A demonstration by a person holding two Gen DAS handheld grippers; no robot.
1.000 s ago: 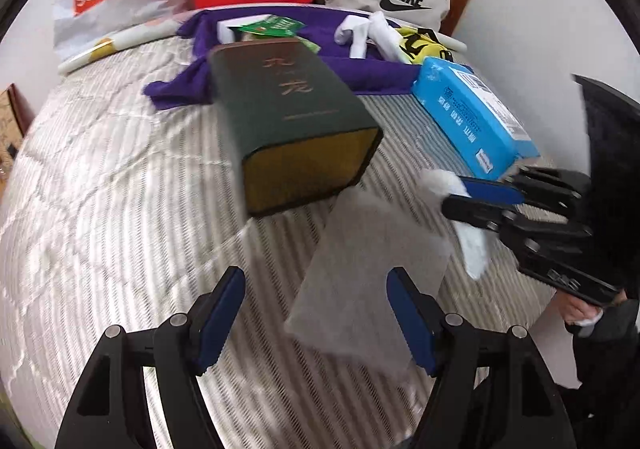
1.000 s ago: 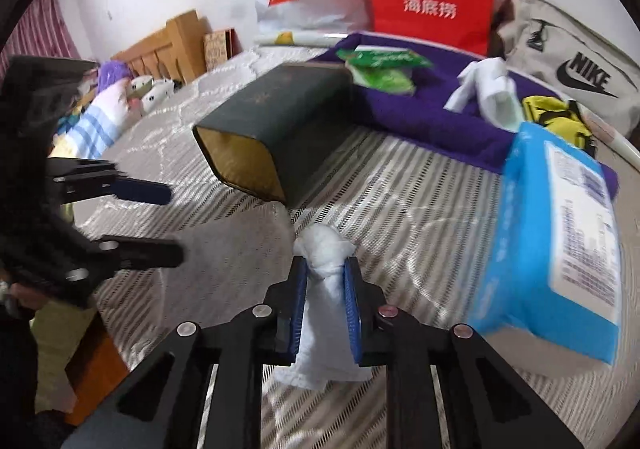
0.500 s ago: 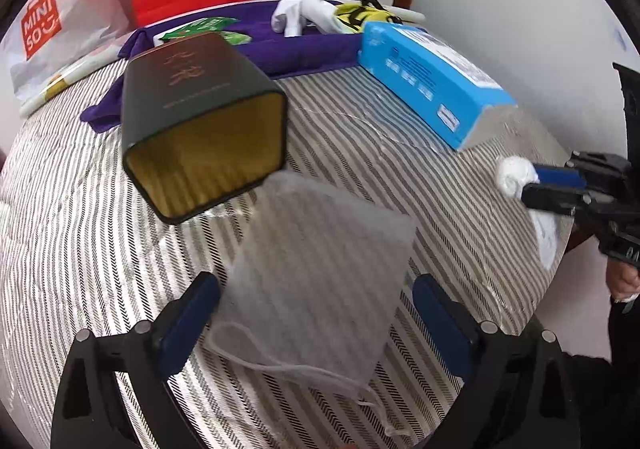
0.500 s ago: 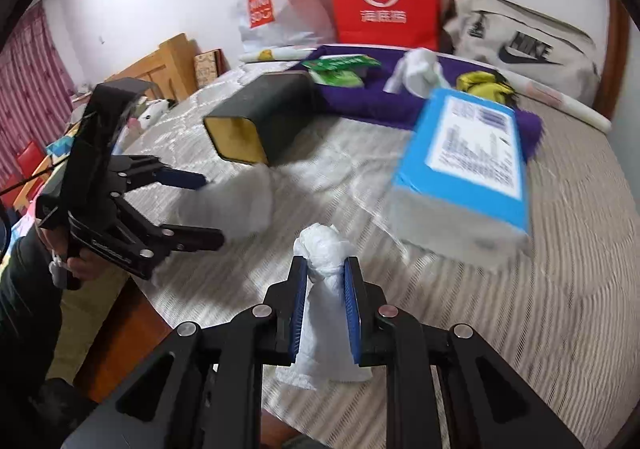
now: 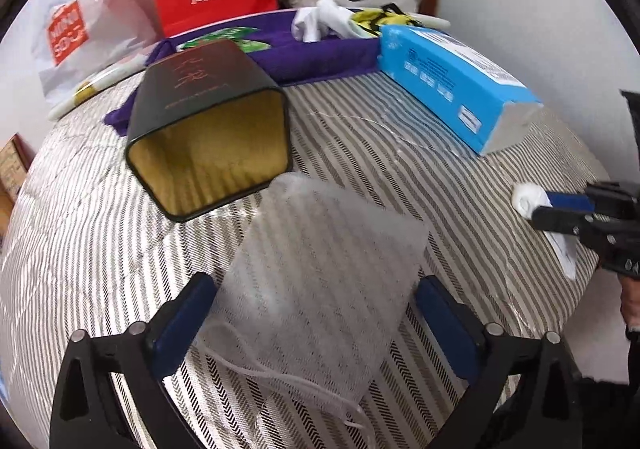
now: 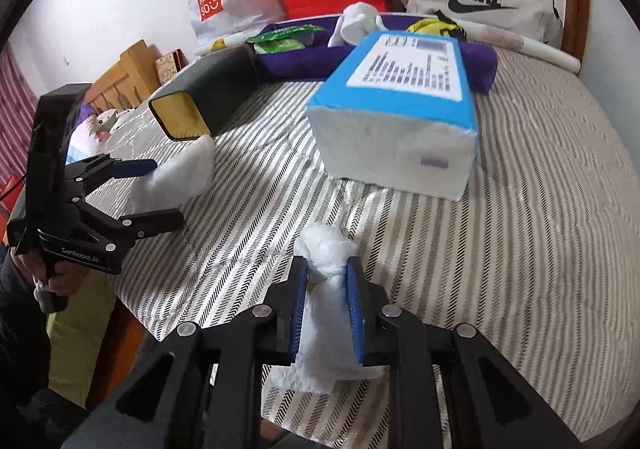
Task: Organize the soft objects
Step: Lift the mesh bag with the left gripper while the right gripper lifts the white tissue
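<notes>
My right tongs (image 6: 326,305) stay clenched on a wad of white tissue (image 6: 324,249), hanging just above the striped bed (image 6: 520,249) at my six o'clock. My left tongs (image 5: 316,309) have just spread wide and stand released around the gauzy mesh pouch (image 5: 320,269), which lies flat on the bed, its drawstring trailing toward me. At eleven o'clock beyond it, the dark tin (image 5: 208,137) lies on its side, mouth touching the pouch's far edge. At one o'clock sits the blue tissue pack (image 5: 452,81). I judge the limp pouch may slide or bunch instead of opening, and the tin could roll if nudged.
</notes>
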